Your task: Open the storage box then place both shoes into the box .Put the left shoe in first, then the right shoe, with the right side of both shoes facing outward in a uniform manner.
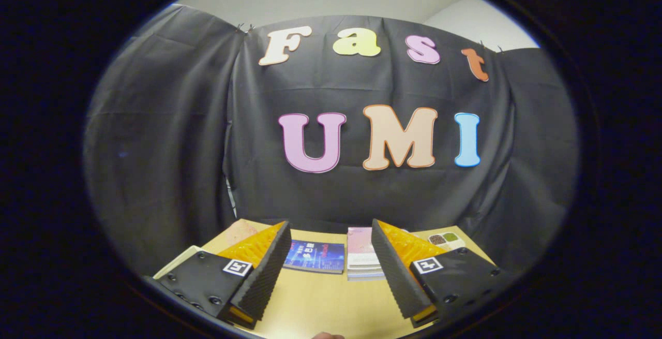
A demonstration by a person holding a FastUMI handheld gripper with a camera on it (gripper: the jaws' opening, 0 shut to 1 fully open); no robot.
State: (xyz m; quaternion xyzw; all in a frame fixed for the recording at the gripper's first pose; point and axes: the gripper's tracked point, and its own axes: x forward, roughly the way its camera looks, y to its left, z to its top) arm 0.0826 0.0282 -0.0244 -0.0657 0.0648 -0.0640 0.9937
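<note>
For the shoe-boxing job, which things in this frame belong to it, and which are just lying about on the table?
Belongs to the job:
- tool, fingers open with nothing between them, held above the table

Just lying about:
- blue book, flat on the table beyond the fingers
- stack of pinkish booklets, just beside the blue book
- small tray with divided compartments, at the table's far edge

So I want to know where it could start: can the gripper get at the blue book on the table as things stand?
Probably yes. The gripper is open and holds nothing, and the blue book lies flat just beyond its fingers with bare table in between. A stack of books sits beside it, apart.
</note>
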